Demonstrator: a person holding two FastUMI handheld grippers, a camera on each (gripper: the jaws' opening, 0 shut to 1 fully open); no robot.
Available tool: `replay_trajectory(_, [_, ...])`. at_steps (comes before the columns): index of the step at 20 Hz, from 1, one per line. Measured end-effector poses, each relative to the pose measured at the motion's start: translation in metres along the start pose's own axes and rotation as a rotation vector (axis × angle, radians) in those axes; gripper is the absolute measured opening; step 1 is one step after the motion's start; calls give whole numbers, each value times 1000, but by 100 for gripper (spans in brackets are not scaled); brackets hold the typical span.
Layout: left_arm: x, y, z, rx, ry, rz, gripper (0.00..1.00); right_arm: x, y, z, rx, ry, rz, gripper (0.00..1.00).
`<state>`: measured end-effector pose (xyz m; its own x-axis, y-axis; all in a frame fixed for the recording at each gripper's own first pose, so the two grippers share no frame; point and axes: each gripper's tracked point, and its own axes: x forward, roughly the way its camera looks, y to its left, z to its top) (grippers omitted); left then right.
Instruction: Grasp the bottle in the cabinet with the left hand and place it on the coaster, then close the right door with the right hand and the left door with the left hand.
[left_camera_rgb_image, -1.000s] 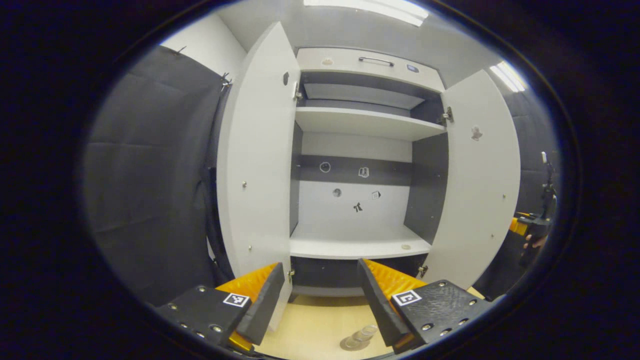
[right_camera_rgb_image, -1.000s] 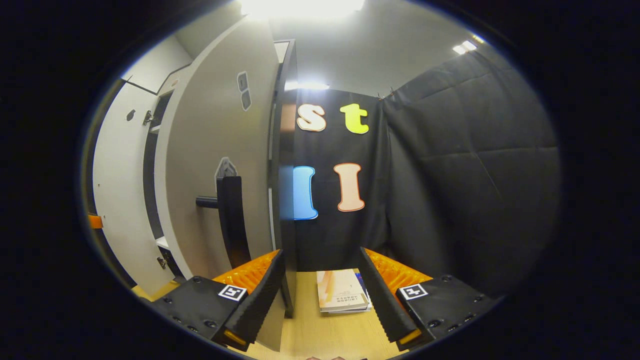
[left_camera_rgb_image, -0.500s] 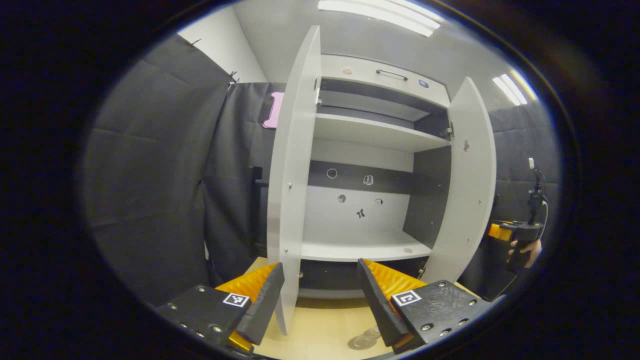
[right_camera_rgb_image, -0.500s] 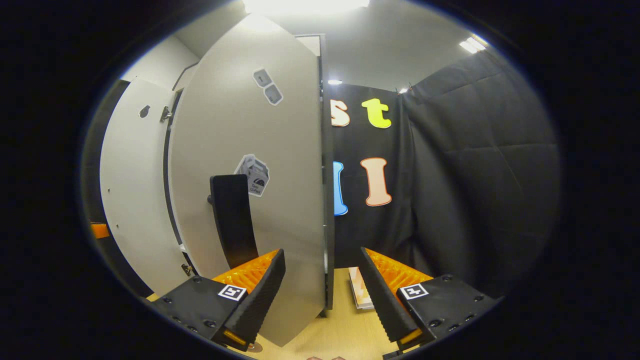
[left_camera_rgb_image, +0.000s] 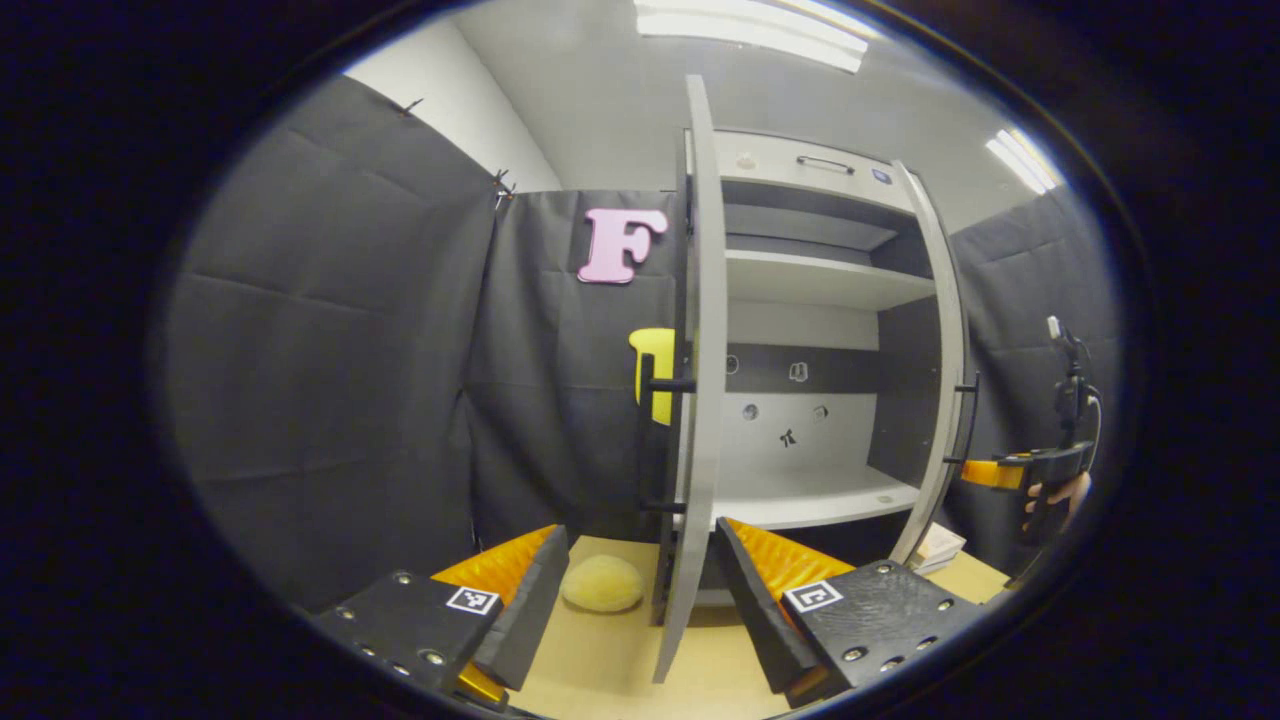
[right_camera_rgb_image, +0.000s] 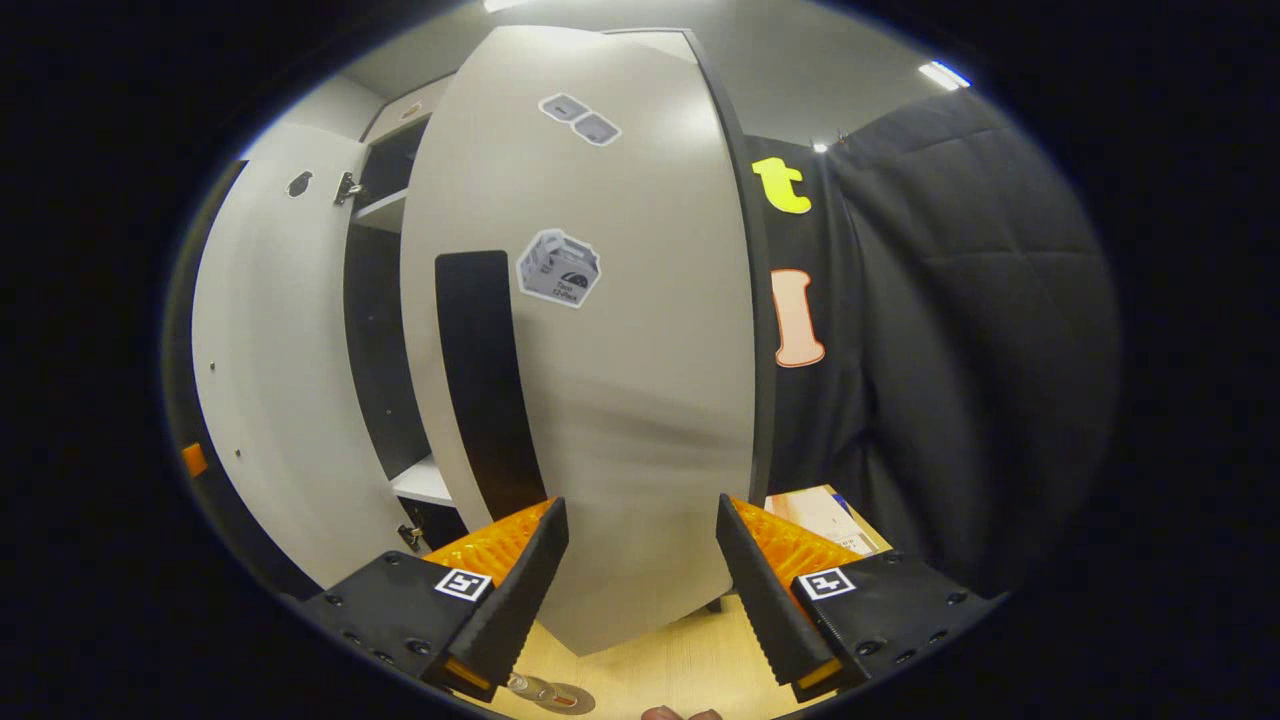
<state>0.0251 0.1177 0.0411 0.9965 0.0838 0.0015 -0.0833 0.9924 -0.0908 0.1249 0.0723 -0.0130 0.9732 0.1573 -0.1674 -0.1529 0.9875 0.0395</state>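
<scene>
My left tool (left_camera_rgb_image: 640, 600) gapes wide, straddling the left door's (left_camera_rgb_image: 690, 400) edge; my right tool (right_camera_rgb_image: 640, 580) (equally wide, gripping nothing) faces the right door (right_camera_rgb_image: 620, 380).

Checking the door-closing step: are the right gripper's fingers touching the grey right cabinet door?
Cannot tell. In the right gripper view the right gripper is open and the grey right cabinet door fills the space between its fingers, but no contact or gap shows plainly.

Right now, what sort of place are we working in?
Likely a staged recording booth, not a real kitchen: black cloth walls hang around a white cabinet that stands on a wooden table.
</scene>
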Motion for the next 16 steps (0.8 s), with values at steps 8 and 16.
replay_trajectory(8, [30, 57, -5, -104, 18, 10, 88, 0, -22, -17, 15, 10, -99, 98])
replay_trajectory(16, [68, 73, 15, -59, -22, -80, 89, -17, -40, -11, -25, -20, -158, 98])
